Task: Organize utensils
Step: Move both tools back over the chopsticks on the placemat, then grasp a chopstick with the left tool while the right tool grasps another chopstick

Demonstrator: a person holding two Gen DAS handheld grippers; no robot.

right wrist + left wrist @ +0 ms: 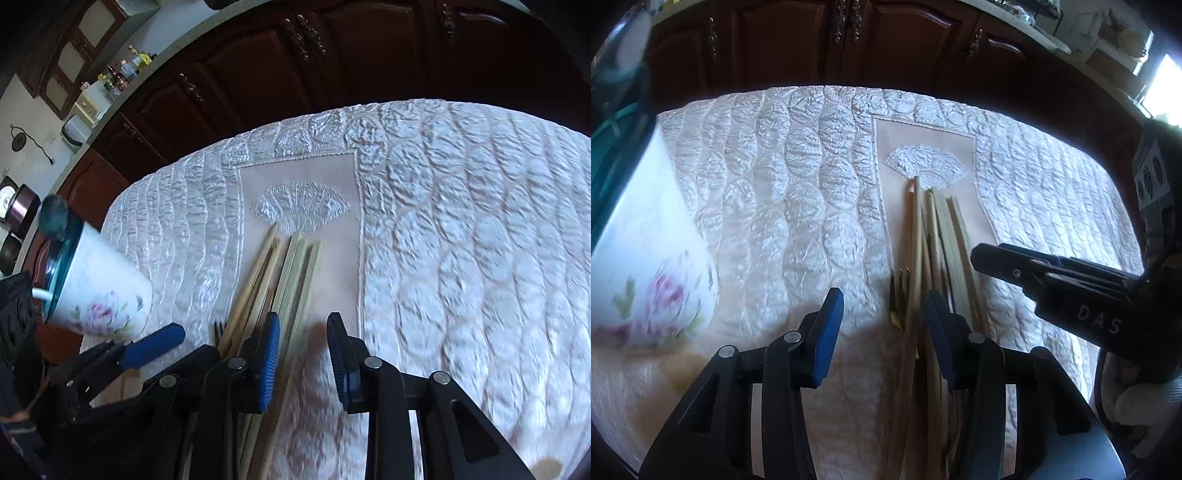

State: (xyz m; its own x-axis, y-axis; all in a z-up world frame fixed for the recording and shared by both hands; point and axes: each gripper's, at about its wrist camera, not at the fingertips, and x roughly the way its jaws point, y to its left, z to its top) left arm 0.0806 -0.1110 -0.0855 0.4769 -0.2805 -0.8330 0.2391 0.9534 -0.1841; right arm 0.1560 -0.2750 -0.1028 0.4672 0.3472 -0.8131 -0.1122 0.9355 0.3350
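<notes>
A bundle of pale wooden chopsticks (938,229) (291,273) lies on the smooth pink panel (908,147) of a quilted white cloth. A gold fork (898,295) (218,328) lies along the bundle's left side, with only its tines showing. My left gripper (884,332) stands open low over the near end of the bundle, the fork tines and one stick between its blue pads. My right gripper (304,362) is open too, just right of the bundle; its left finger (267,354) overlaps the sticks.
A white cup with pink flowers (646,258) (103,291) and a teal top stands on the cloth left of the utensils. Dark wooden cabinets (849,44) run behind the table. Quilted cloth (461,240) stretches to the right.
</notes>
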